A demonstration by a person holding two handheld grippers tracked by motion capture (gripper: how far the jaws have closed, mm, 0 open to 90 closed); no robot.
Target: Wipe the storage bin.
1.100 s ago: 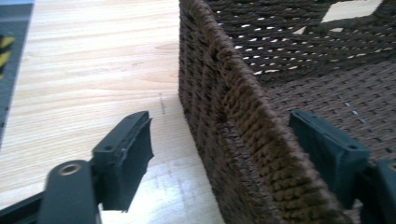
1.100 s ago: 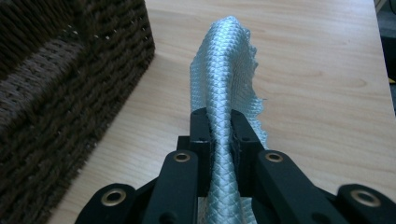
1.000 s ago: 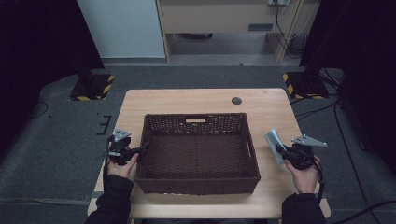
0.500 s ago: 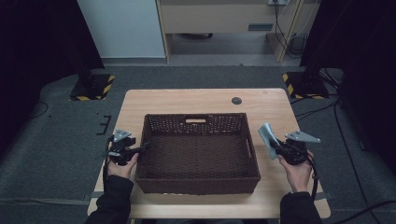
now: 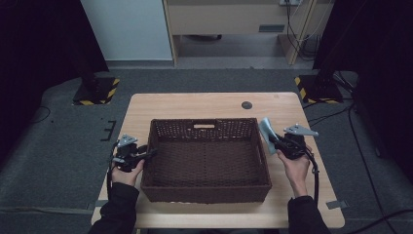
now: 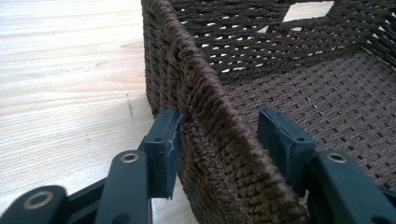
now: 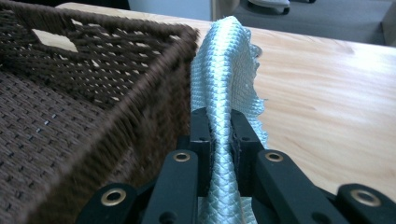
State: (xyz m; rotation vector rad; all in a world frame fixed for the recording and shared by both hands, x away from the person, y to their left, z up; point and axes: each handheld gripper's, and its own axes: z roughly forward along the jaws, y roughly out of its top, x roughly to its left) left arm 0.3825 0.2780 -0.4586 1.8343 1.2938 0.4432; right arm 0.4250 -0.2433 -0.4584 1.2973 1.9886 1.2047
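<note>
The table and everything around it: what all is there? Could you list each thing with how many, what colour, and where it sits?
Basket: one, dark brown woven, middle of the table, nothing lying in it.
Cloth: one, pale blue, held upright just outside the basket's right wall.
Disc: one, small and dark, far side of the table.
Table: one, light wood.
Stand bases: two, black with yellow stripes, on the floor left and right beyond the table.
Cabinet: one, light wood, at the back.
Left gripper: one, black, jaws apart astride the basket's left wall.
Right gripper: one, black, jaws shut on the cloth.
Hands: two, one on each gripper, dark sleeves.
</note>
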